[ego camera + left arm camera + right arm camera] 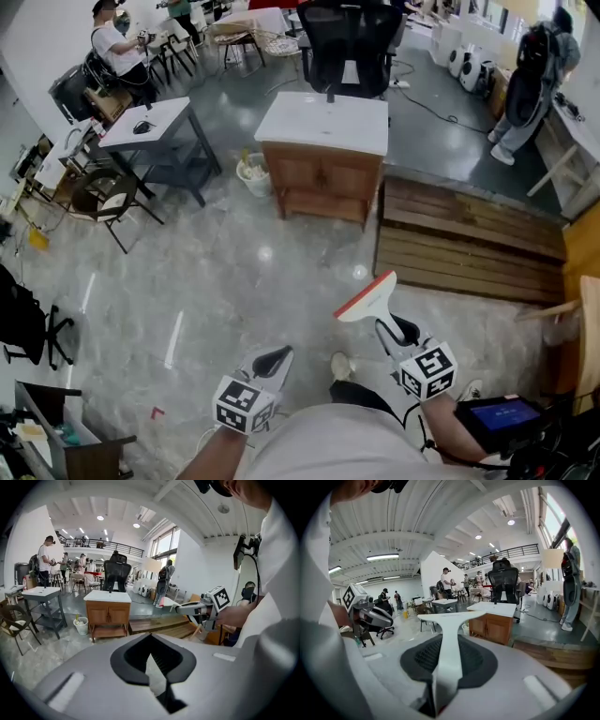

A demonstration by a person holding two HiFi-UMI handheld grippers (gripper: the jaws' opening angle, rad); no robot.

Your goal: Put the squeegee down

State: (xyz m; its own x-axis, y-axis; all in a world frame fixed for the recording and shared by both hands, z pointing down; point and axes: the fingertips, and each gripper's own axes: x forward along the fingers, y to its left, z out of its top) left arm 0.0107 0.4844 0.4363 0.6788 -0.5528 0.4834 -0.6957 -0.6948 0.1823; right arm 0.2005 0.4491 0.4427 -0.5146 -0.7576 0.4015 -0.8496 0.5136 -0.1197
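The squeegee [367, 298] is white with a red blade edge. It is held out over the grey floor, and its handle runs back into my right gripper [398, 330], which is shut on it. In the right gripper view the white handle and T-shaped head [451, 620] rise from between the black pads. My left gripper [272, 361] hangs beside it to the left, with its jaws together and nothing between them. The left gripper view shows its own jaws [151, 641], with the right gripper [190, 607] and the squeegee [168, 603] off to the right. The left gripper [375, 616] also shows in the right gripper view.
Ahead stands a wooden cabinet with a white top [323, 122], and a white bucket [251, 173] sits at its left. A slatted wooden platform [469, 239] lies to the right, and a grey desk [150, 122] stands at the left. A black office chair [349, 37] and several people are farther back.
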